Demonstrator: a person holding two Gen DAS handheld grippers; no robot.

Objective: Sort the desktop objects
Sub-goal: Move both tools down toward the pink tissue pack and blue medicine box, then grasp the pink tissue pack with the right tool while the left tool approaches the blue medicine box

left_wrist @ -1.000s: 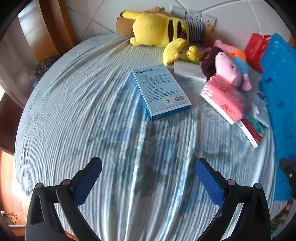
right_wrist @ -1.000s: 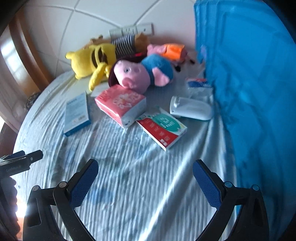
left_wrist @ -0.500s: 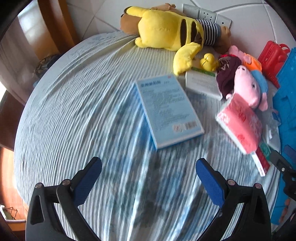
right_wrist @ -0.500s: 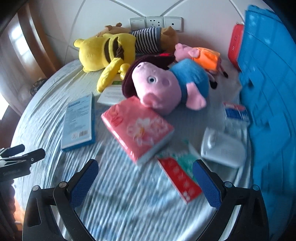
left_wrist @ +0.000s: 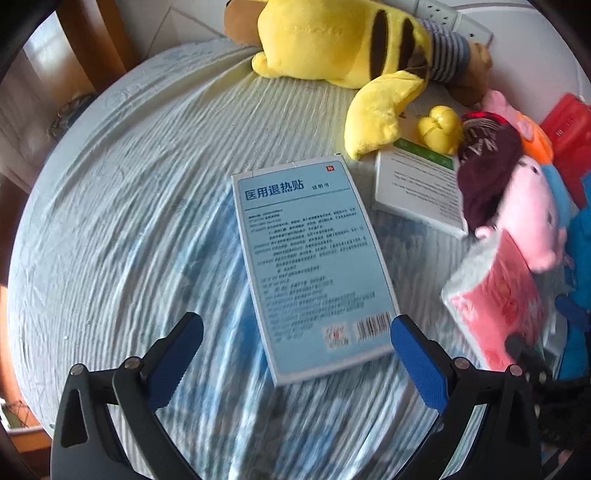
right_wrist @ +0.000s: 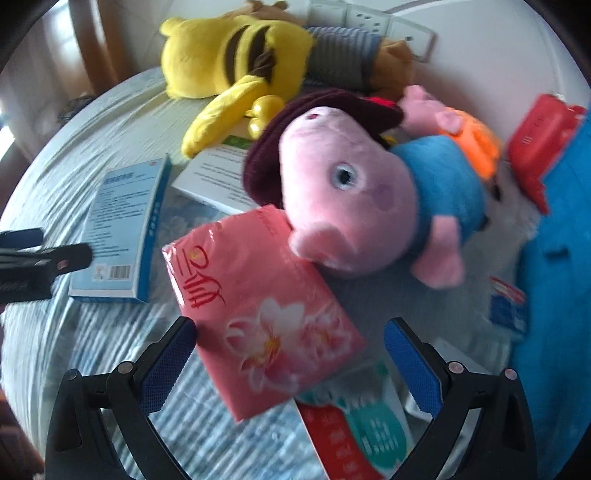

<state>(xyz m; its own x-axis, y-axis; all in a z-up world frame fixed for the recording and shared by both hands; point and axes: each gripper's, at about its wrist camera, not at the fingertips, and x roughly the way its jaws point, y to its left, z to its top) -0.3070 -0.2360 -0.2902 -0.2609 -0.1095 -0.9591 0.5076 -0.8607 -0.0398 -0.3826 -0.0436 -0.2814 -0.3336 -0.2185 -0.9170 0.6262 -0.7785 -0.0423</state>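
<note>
Left wrist view: low over the striped cloth (left_wrist: 122,221), looking forward and down between its own fingers (left_wrist: 417,362), close on the blue box (left_wrist: 314,266), which fills mid-frame. Wall sockets (left_wrist: 454,18) at the top edge, so it faces the wall.

Right wrist view: to the right of the blue box (right_wrist: 122,221), same heading toward the wall, close over the pink tissue pack (right_wrist: 258,325) between its fingers (right_wrist: 166,362).

Overlap: blue box, tissue pack (left_wrist: 495,306), white leaflet box (left_wrist: 417,188) (right_wrist: 214,177), pig plush (left_wrist: 528,206) (right_wrist: 358,199), yellow plush (left_wrist: 332,40) (right_wrist: 229,55). The right view also catches the left gripper (right_wrist: 33,258) at its left edge, beside the blue box.
</note>
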